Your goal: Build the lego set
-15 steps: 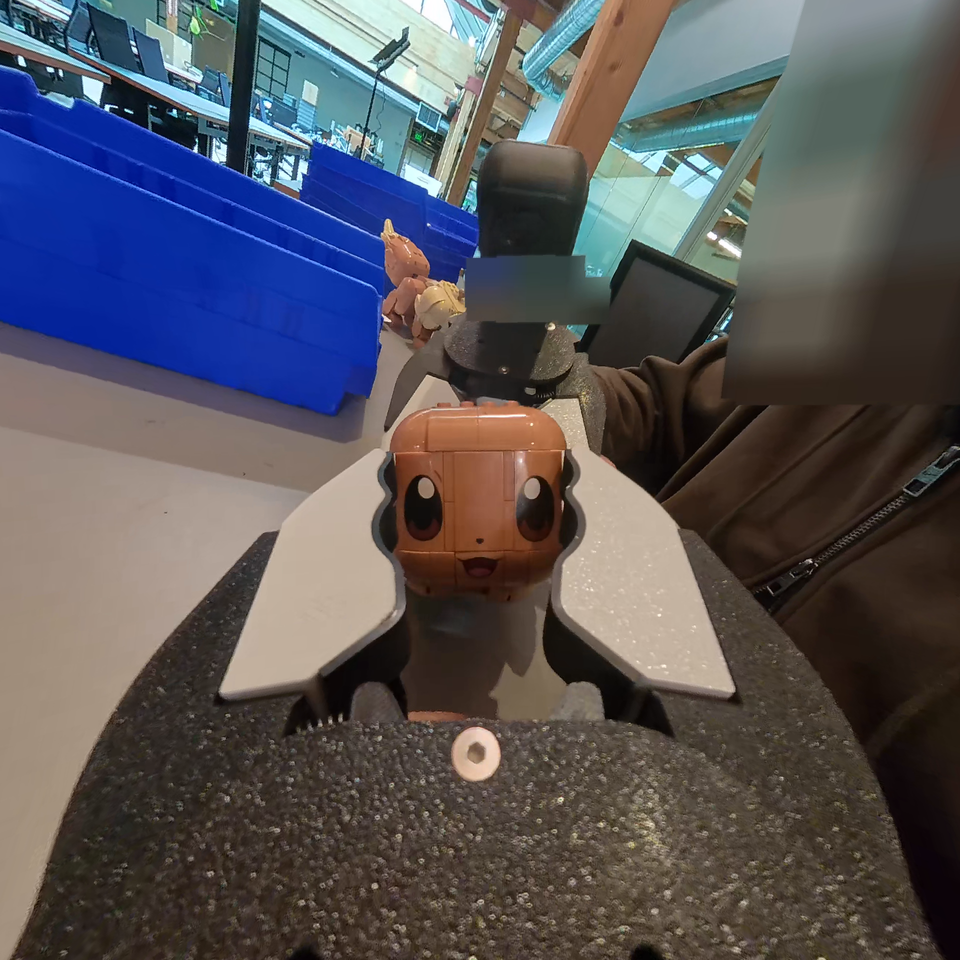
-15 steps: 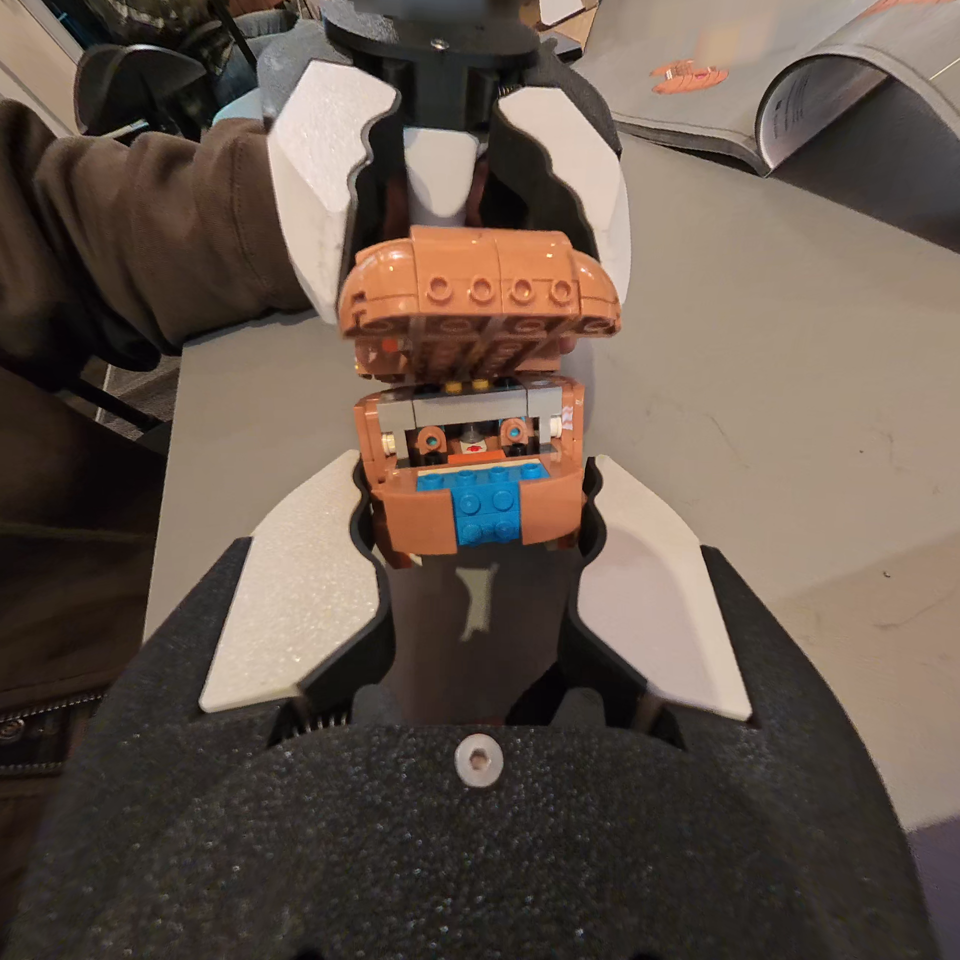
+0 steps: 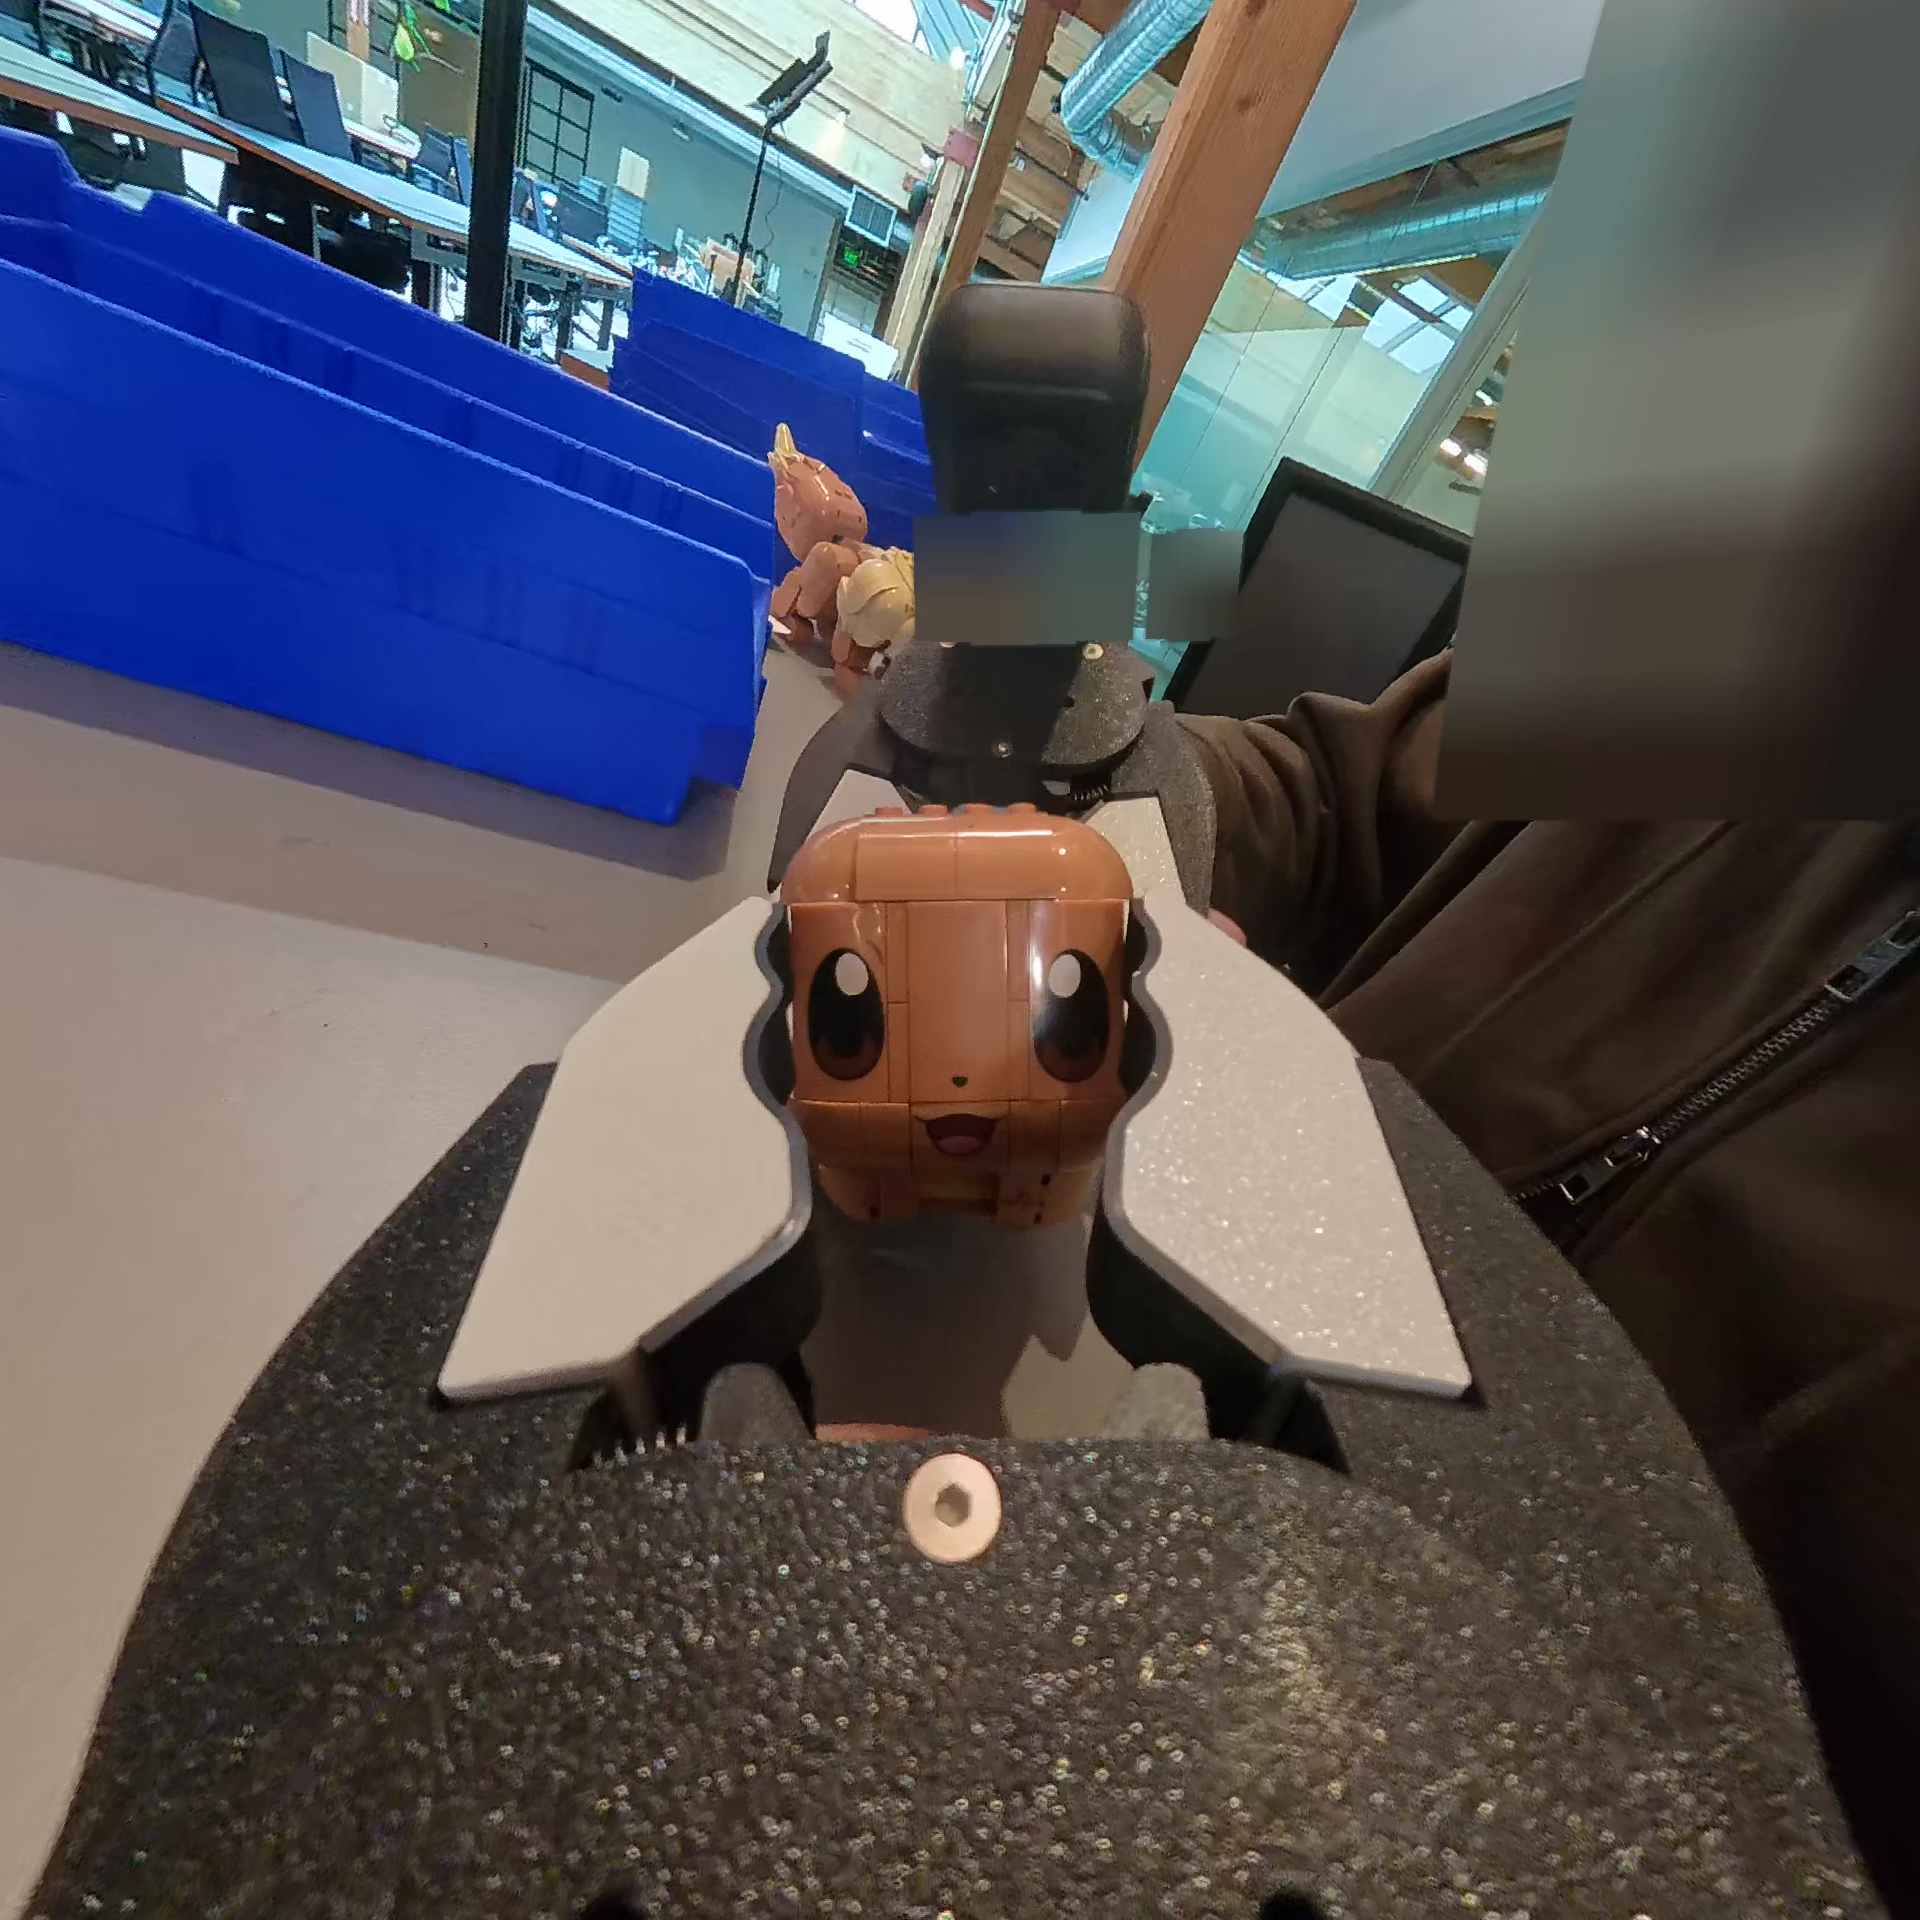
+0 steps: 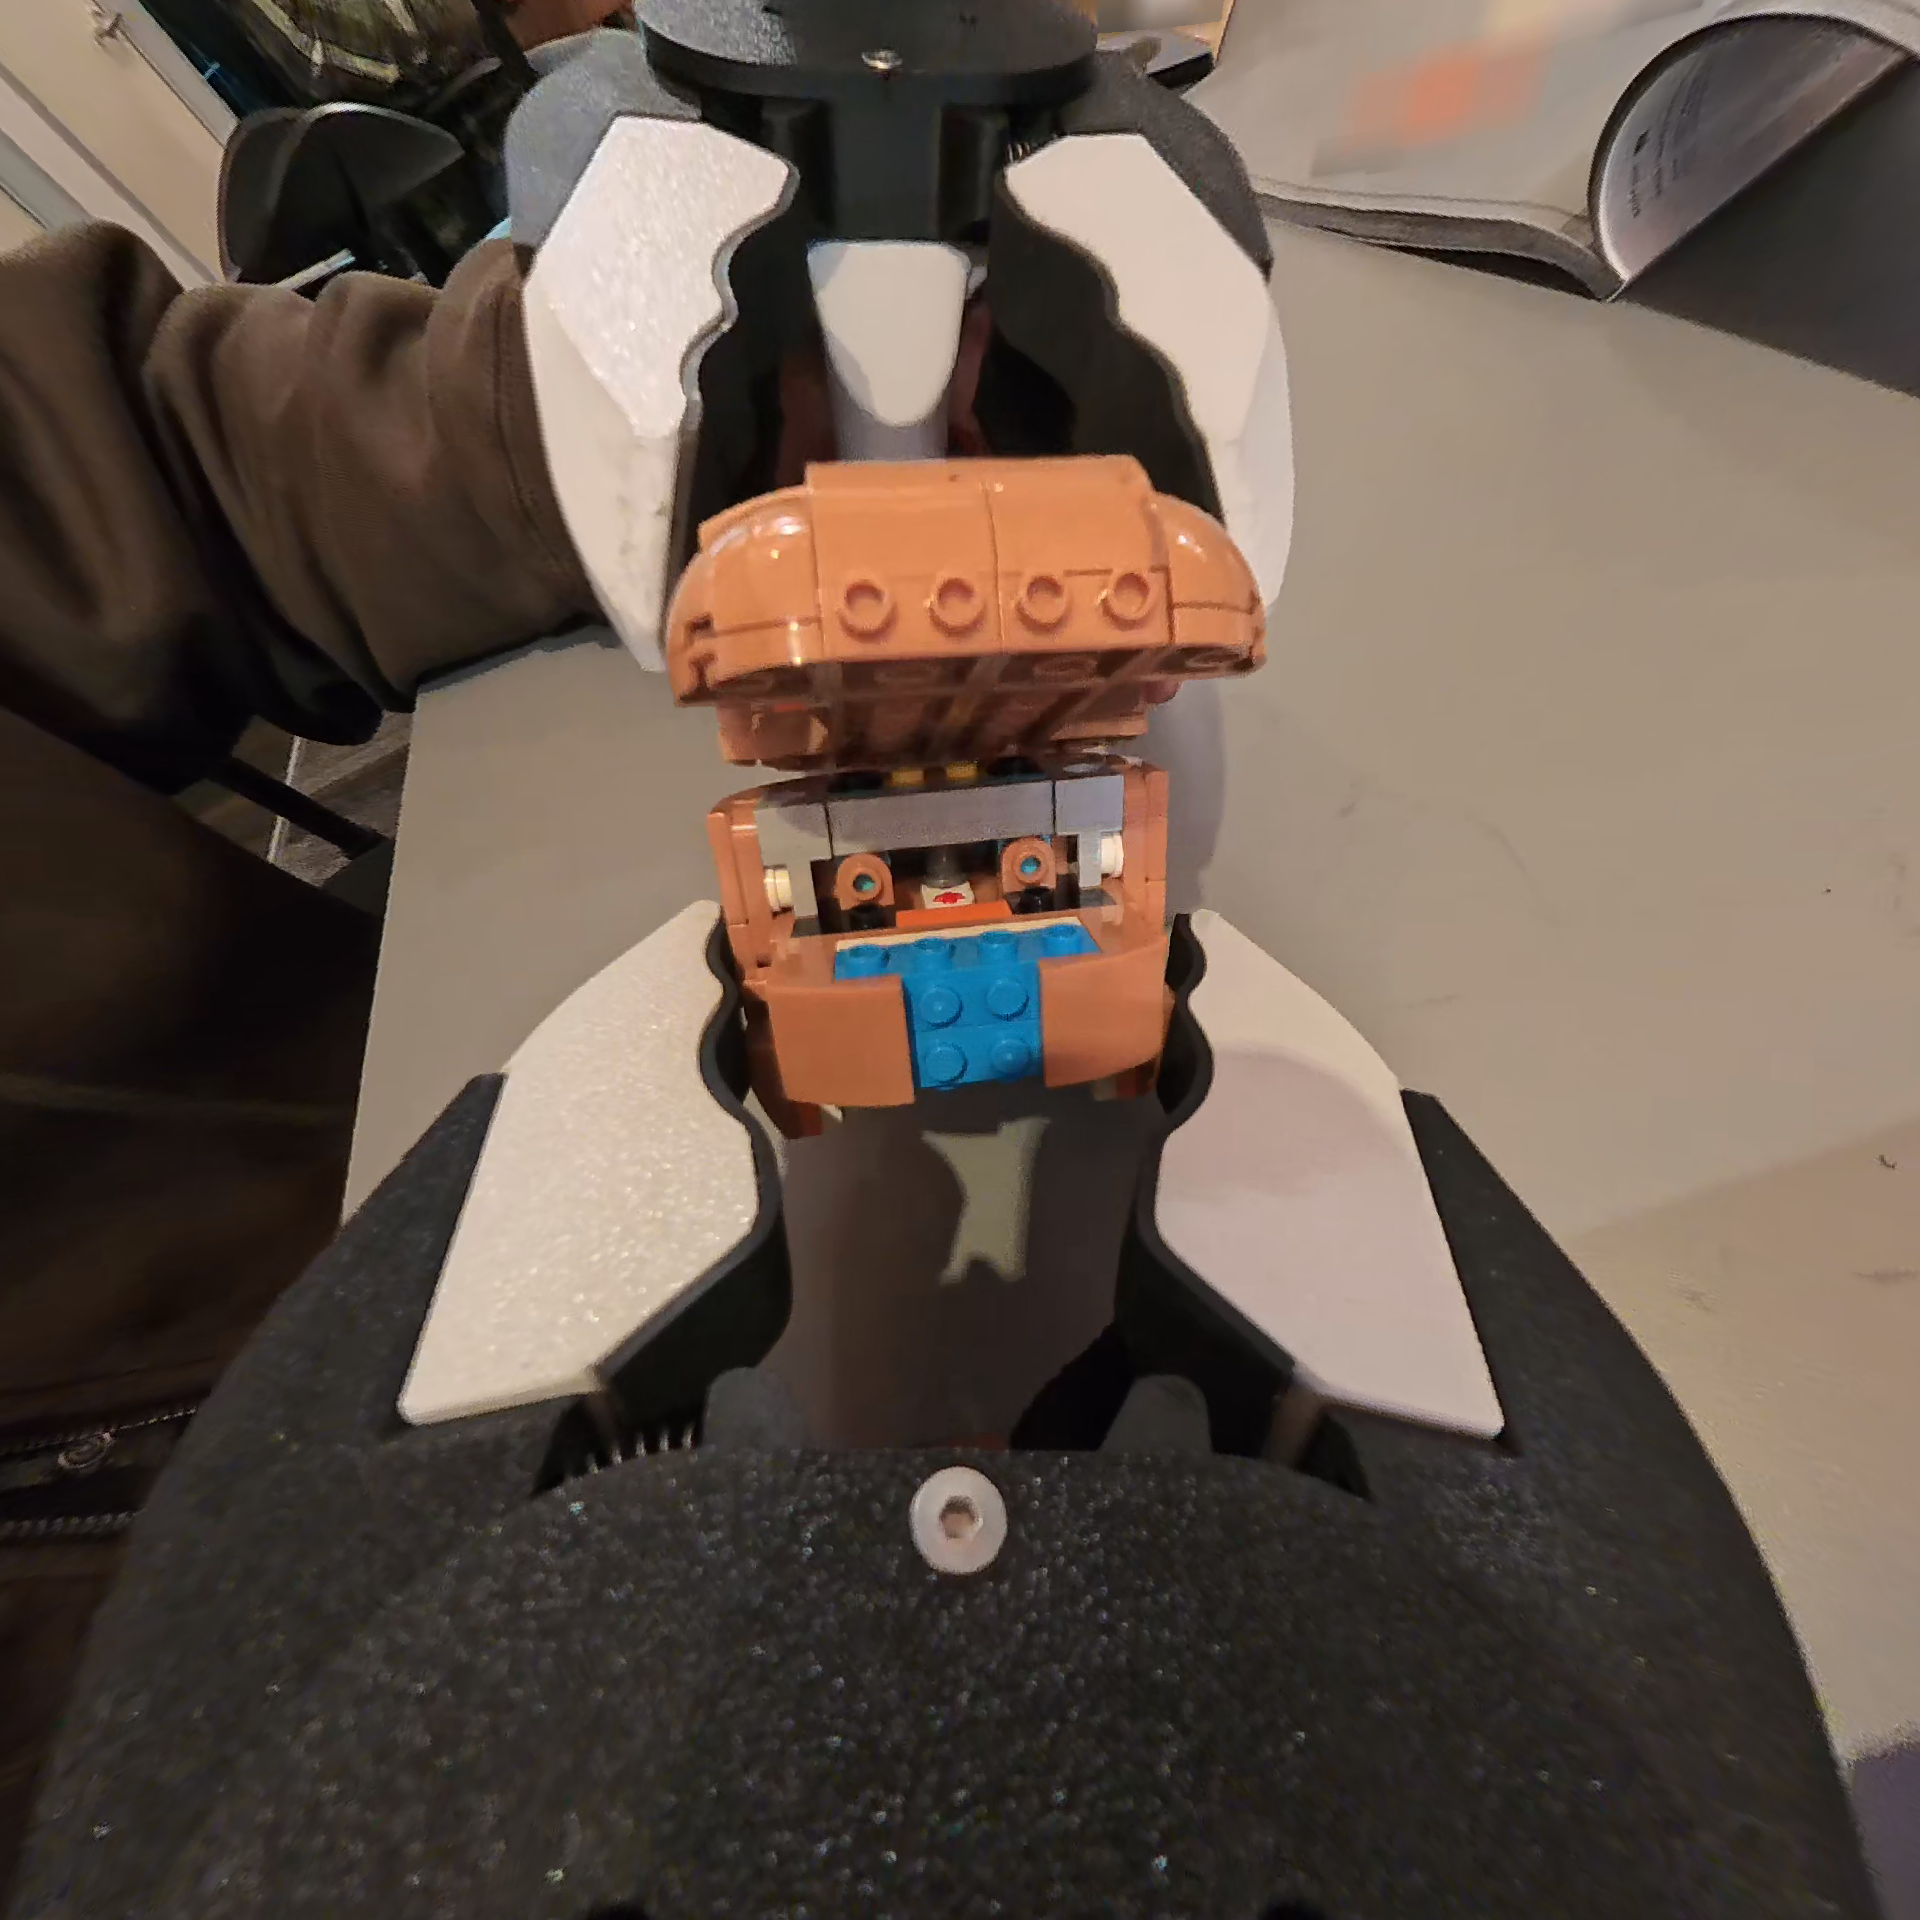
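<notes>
At the middle of the left view, the brown head (image 3: 956,1039) is gripped tight by the left claw (image 3: 956,1049). Its open back (image 4: 940,966) is gripped by the right claw (image 4: 951,1018), with the roof piece (image 4: 966,613) tipped above. That piece should be pressed down straight and gently.

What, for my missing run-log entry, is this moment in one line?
left gripper: shut on face piece | right gripper: shut on brown block | pieces: touching, above table

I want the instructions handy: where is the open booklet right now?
The open booklet lies on the grey table at the upper right of the right wrist view, beyond the left gripper.
</notes>
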